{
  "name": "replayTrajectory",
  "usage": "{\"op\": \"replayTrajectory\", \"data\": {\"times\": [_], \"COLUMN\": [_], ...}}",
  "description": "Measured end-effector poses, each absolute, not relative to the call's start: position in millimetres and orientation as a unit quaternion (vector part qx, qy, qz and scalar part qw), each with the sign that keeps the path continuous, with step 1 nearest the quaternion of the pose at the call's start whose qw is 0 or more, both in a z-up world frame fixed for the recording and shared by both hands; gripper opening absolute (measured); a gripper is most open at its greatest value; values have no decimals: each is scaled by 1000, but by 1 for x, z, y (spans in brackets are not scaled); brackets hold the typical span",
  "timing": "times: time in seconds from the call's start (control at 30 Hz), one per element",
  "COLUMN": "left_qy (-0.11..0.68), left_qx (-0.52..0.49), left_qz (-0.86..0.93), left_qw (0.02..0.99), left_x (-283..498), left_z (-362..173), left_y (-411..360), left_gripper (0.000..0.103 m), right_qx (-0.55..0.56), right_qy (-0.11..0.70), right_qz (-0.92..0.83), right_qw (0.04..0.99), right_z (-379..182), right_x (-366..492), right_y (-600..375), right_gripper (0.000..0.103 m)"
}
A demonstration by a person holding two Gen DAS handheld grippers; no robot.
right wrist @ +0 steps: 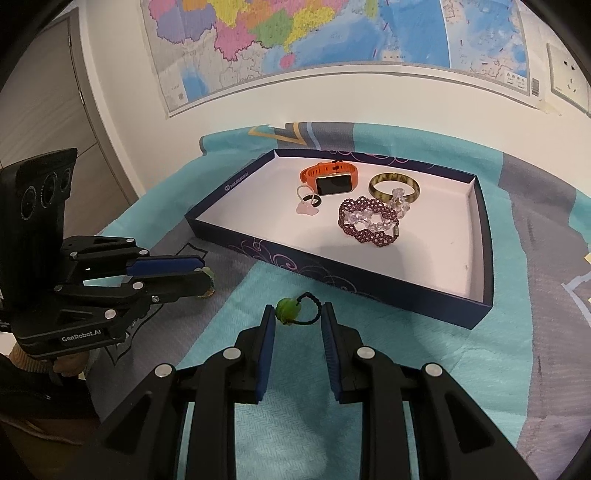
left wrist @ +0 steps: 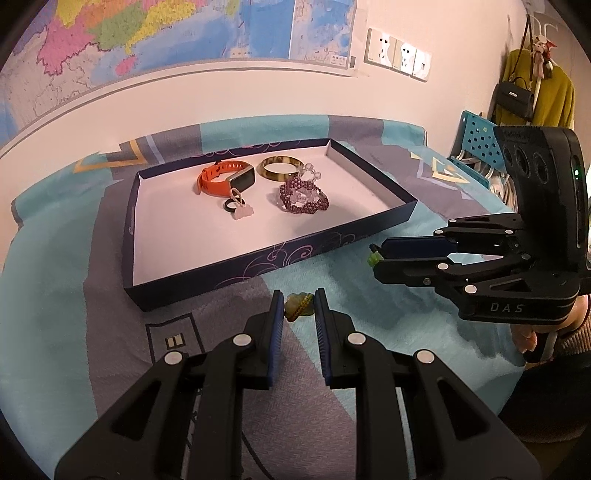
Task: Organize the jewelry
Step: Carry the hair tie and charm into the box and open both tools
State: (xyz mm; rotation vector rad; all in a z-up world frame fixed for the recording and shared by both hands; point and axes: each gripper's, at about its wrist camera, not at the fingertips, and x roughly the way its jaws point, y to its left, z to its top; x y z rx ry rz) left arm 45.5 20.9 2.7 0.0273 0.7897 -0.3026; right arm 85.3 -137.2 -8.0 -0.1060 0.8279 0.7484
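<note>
A dark blue tray [left wrist: 332, 243] [right wrist: 480, 236] with a white floor holds an orange watch [left wrist: 225, 177] [right wrist: 328, 177], a gold bangle [left wrist: 282, 168] [right wrist: 393, 186], a purple beaded bracelet [left wrist: 303, 194] [right wrist: 369, 221], a clear bead bracelet [left wrist: 312, 170] [right wrist: 400, 197] and a small black ring with a pink charm [left wrist: 236, 208] [right wrist: 310, 203]. My left gripper [left wrist: 299, 306] [right wrist: 203, 275] is part open around a green and amber bead piece [left wrist: 298, 305] on the cloth. My right gripper [right wrist: 297, 314] [left wrist: 375, 258] is part open around a green bead on a black cord [right wrist: 286, 308] [left wrist: 373, 258].
A teal and grey cloth [left wrist: 55, 295] [right wrist: 517, 369] covers the table. A map [left wrist: 147, 33] [right wrist: 295, 33] and wall sockets [left wrist: 399, 53] are on the wall behind. A blue perforated rack [left wrist: 476, 136] and hanging bags [left wrist: 517, 99] stand at the right.
</note>
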Motion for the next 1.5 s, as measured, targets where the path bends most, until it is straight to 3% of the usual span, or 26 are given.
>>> {"op": "replayTrajectory", "data": {"times": [1.5], "left_qy": [356], "left_qx": [-5], "left_qz": [-125], "left_qw": [926], "left_x": [67], "left_z": [24], "left_y": [30], "left_gripper": [17], "right_qx": [-56], "right_qy": [365], "right_qz": [362], "right_qw": [856], "right_z": [16], "right_x": [102], "right_y": [-129], "right_gripper": [23]}}
